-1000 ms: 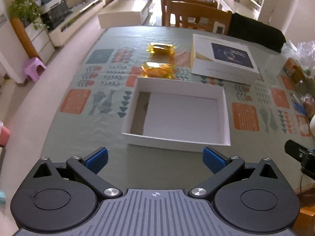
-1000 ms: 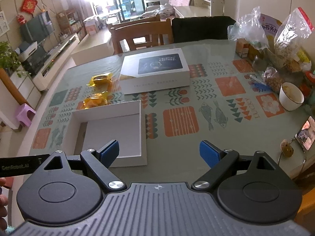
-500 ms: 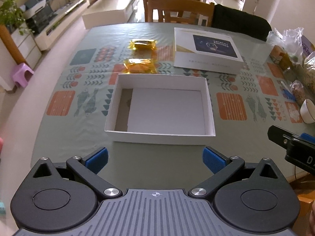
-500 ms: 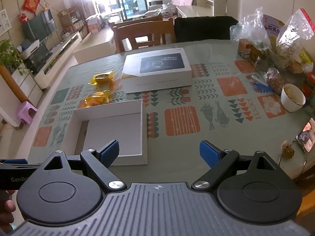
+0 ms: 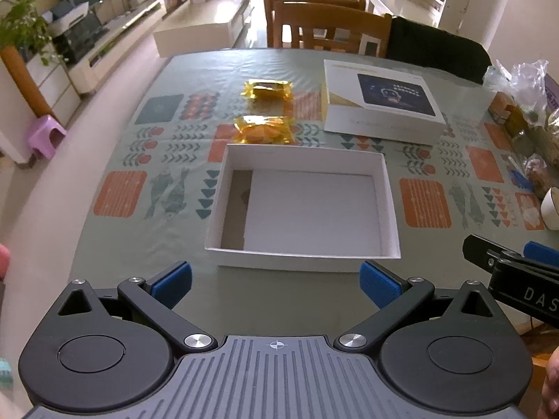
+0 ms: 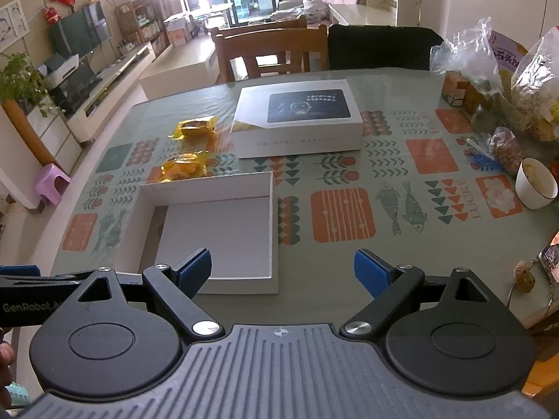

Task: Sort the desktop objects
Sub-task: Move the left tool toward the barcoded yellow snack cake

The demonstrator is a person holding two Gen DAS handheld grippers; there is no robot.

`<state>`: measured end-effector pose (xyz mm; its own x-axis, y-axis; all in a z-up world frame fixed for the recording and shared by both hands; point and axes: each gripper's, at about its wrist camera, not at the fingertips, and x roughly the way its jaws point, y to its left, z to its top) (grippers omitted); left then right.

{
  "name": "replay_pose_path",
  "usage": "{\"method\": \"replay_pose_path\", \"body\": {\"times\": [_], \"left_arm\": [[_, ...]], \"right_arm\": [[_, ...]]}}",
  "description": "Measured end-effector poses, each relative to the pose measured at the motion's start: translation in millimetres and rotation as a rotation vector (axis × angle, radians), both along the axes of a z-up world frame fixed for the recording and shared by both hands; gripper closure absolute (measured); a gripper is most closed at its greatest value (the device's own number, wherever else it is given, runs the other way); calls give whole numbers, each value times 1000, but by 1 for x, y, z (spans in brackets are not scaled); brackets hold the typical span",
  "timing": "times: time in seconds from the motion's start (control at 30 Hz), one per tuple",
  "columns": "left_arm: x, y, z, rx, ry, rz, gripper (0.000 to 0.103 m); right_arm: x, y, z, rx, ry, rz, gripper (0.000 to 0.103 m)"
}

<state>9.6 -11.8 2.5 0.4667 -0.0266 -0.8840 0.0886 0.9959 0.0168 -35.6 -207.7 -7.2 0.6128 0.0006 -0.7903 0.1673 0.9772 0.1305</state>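
An open white box tray (image 5: 223,188) lies on the patterned tablecloth, with only a white sheet inside; it also shows in the right wrist view (image 6: 206,188). Two yellow snack packets lie beyond it: the near one (image 5: 262,130) (image 6: 184,169) just past its far wall, the far one (image 5: 268,90) (image 6: 194,127) farther back. A closed white box lid with a dark picture (image 5: 380,99) (image 6: 300,115) lies to the right of them. My left gripper (image 5: 276,279) is open and empty, just short of the tray's near wall. My right gripper (image 6: 282,268) is open and empty, over the tray's near right corner.
Plastic bags of food (image 6: 517,80), a white cup (image 6: 536,182) and a phone (image 6: 552,255) crowd the table's right side. Wooden chairs (image 5: 325,28) and a dark chair (image 6: 380,45) stand at the far edge. The table's left edge (image 5: 115,160) drops to the floor.
Both grippers have drawn back a little toward the near edge; the left view shifted so the tray sits more centred. Both stay open. Nothing on the table has moved.
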Motion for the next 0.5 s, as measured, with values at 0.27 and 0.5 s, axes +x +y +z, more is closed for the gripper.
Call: {"method": "replay_pose_path", "body": {"times": [0.27,0.5], "left_arm": [[23,6,-1,-4,-13,-13,0],[52,10,-2,-19,-15,-14,0]], "right_arm": [[18,9,-2,-15,25,-13,0],[43,18,-10,-27,62,-26,0]]}}
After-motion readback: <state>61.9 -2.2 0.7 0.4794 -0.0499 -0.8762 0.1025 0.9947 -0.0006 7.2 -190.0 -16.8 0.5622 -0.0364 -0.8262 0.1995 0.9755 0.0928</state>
